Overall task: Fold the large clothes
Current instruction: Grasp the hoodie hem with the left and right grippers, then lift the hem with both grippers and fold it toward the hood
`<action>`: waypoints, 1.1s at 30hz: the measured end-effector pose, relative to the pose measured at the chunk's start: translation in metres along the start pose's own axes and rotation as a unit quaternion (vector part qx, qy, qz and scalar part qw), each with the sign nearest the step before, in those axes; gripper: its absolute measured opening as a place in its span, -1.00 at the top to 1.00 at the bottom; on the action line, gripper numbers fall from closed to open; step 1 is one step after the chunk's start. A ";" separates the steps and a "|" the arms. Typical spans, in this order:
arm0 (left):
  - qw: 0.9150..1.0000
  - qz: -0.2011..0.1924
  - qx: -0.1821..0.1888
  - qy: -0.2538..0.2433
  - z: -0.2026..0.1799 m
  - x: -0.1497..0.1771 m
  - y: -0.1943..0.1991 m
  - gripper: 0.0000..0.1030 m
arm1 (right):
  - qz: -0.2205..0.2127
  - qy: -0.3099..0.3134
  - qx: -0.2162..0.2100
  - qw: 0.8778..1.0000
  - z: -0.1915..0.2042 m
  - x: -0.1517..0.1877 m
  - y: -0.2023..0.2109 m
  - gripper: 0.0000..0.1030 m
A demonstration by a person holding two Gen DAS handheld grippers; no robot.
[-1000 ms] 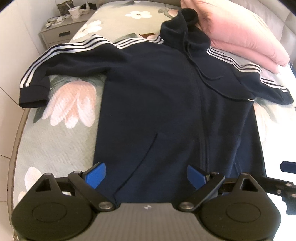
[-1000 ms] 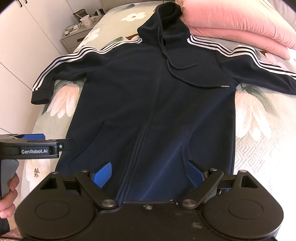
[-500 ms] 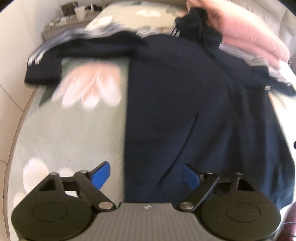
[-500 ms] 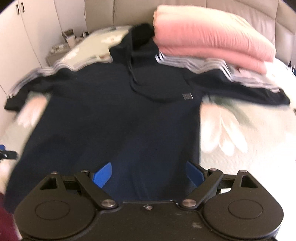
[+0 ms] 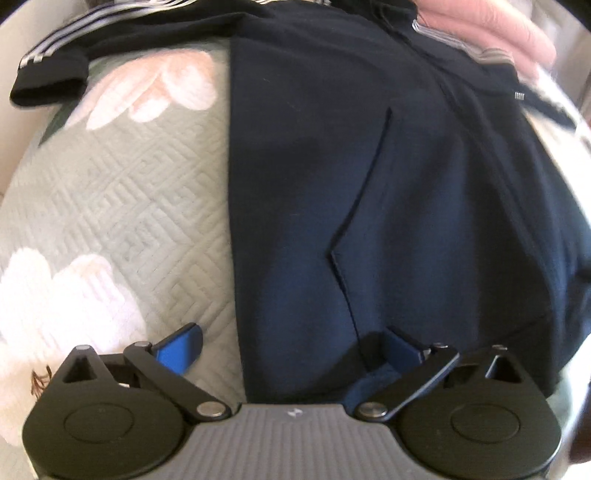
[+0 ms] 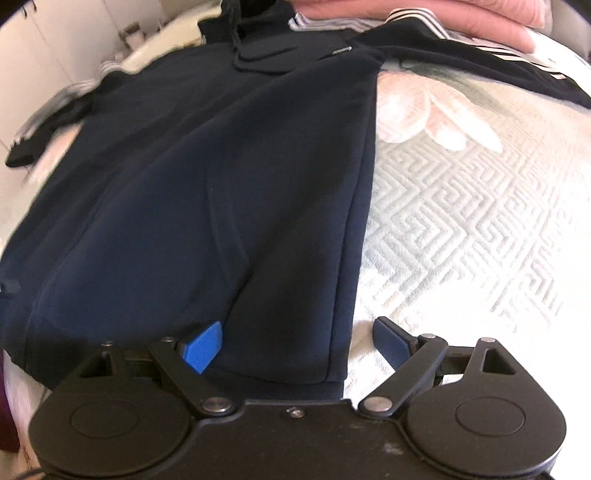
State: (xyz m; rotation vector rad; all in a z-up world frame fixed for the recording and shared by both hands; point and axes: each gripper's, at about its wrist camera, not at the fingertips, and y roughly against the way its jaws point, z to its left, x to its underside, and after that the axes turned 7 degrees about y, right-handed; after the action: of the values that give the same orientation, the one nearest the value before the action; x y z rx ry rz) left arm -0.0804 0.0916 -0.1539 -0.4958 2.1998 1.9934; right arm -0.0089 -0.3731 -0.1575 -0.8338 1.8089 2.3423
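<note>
Quilted floral bedspread carries navy hoodie, flat, sleeves out; left gripper, jaws just opening, and right gripper both gape empty astride its bottom corners, presumably for lifting the hem

The navy hoodie lies flat, front up, on the quilted floral bedspread. Its sleeves (white-striped) spread outward, and the hood points toward the pink pillows.
</note>
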 end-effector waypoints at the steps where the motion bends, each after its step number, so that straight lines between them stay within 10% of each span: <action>1: 1.000 -0.005 -0.004 0.008 -0.001 0.001 0.001 -1.00 | -0.016 -0.013 -0.006 1.000 -0.004 0.005 0.001 -1.00; 12: 0.999 -0.041 -0.005 0.009 -0.002 0.016 0.003 -0.89 | -0.044 -0.063 -0.013 0.997 -0.011 0.029 0.007 -1.00; 14: 0.999 -0.050 0.013 -0.008 -0.007 0.019 0.015 -0.14 | -0.033 -0.042 -0.001 0.999 -0.004 0.028 0.009 -0.79; 15: 0.997 -0.049 0.045 -0.025 -0.010 0.019 0.022 0.65 | -0.028 -0.033 0.000 0.999 0.000 0.027 0.011 0.07; 16: 0.996 -0.049 0.066 -0.033 -0.013 0.019 0.027 0.80 | -0.030 -0.031 0.001 0.999 -0.001 0.024 0.015 0.55; 25: 0.989 -0.017 0.137 0.050 0.024 0.014 0.055 0.82 | -0.018 -0.032 -0.007 0.999 -0.021 0.017 0.077 0.73; 30: 0.995 0.001 0.092 0.045 0.028 0.035 0.027 0.69 | 0.040 -0.058 -0.013 0.997 -0.029 0.039 0.048 0.72; 33: 0.995 0.009 0.076 0.058 0.038 0.038 0.037 0.27 | 0.070 -0.067 -0.007 0.995 -0.034 0.035 0.032 0.54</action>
State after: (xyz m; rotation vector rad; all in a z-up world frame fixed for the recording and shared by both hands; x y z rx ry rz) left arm -0.1332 0.1257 -0.1354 -0.5865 2.4106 1.8290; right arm -0.0378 -0.4233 -0.1513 -0.5516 1.8536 2.4310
